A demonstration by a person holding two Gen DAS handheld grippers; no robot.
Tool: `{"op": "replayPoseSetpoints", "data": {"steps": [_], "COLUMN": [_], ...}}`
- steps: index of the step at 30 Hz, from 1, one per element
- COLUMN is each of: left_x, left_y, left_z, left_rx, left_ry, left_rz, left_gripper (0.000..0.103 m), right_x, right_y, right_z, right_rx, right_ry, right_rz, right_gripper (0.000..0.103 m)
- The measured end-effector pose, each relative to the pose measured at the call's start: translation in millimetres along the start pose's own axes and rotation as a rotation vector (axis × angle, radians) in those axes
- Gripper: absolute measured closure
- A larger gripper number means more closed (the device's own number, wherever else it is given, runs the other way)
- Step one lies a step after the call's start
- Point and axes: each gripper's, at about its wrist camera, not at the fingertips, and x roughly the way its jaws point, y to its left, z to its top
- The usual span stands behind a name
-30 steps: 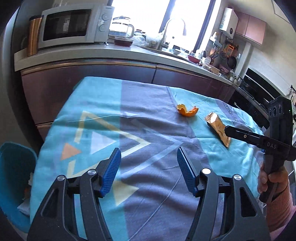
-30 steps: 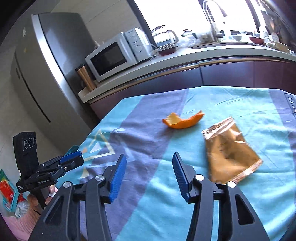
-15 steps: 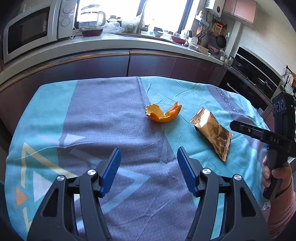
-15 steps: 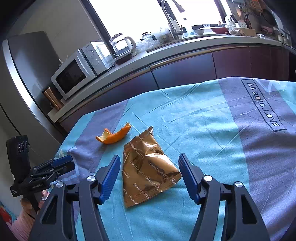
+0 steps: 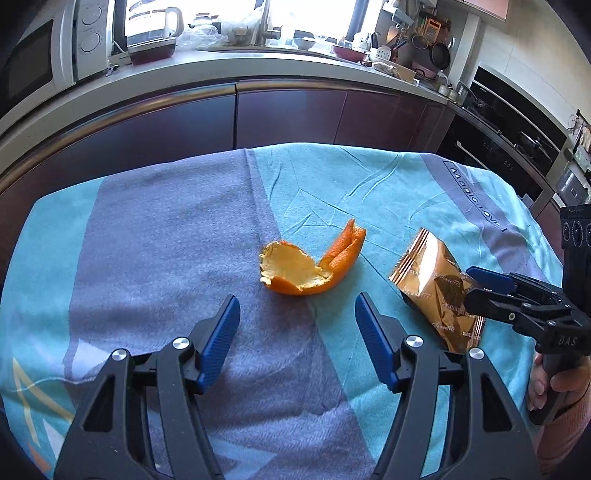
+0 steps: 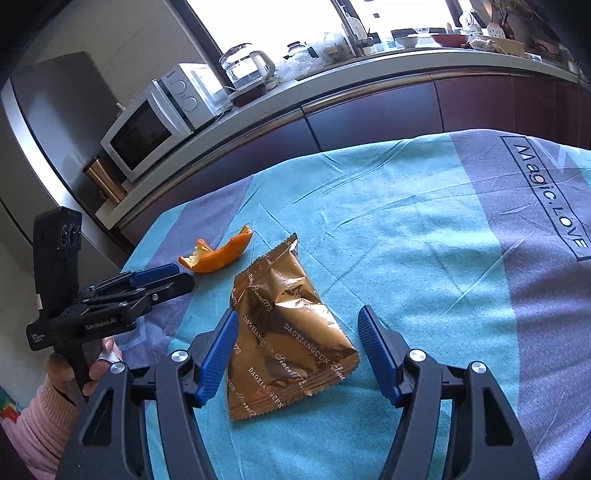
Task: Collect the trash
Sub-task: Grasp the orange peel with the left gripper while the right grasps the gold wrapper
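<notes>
Jaws wide on both: orange peel (image 5: 310, 267) ahead of left gripper (image 5: 297, 338), wrapper (image 6: 286, 328) btwn right gripper (image 6: 297, 349) jaws, untouched.

A table under a turquoise and grey-purple cloth (image 5: 155, 236) stood close to a long kitchen counter (image 5: 236, 66) with dark maroon cabinet fronts (image 5: 288, 114). On the counter sat a white microwave (image 6: 147, 129), a glass kettle (image 6: 245, 70) and a copper-coloured tumbler (image 6: 103, 181). Bright daylight poured through the window (image 6: 280, 22) behind the tap, washing out the view. A tall steel fridge (image 6: 48, 122) stood at the counter's end, and black built-in ovens (image 5: 517, 144) lined the side wall
</notes>
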Motion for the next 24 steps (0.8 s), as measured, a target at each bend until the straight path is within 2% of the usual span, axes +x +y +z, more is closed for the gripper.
{"op": "replayPoseSetpoints", "data": {"steps": [5, 7, 8, 13, 15, 20, 22, 24], "left_x": [14, 15, 16, 11, 8, 2, -1, -5], "left_y": [-5, -5, -5, -9, -11, -11, -10, -9], "left_z": [8, 10, 11, 7, 6, 0, -3, -6], "left_rx": [0.012, 0.008, 0.01, 0.027, 0.031, 0.024, 0.014, 0.009], "left_ry": [0.007, 0.002, -0.001, -0.019, -0.031, -0.042, -0.048, -0.051], "left_rz": [0.008, 0.01, 0.014, 0.034, 0.039, 0.043, 0.039, 0.032], "left_gripper": [0.039, 0.041, 0.049, 0.06, 0.068, 0.078, 0.084, 0.094], "right_x": [0, 1, 1, 2, 3, 1, 0, -1], "right_y": [2, 3, 3, 4, 4, 8, 9, 10], "right_z": [-1, -1, -1, -2, -2, -4, -5, -6], "right_rx": [-0.008, -0.015, -0.016, -0.018, -0.02, -0.031, -0.032, -0.031], "right_ry": [0.006, 0.01, 0.012, 0.026, 0.034, 0.032, 0.031, 0.028], "right_rz": [0.013, 0.012, 0.013, 0.025, 0.032, 0.041, 0.045, 0.054], "right_gripper": [0.039, 0.044, 0.049, 0.068, 0.078, 0.087, 0.088, 0.092]}}
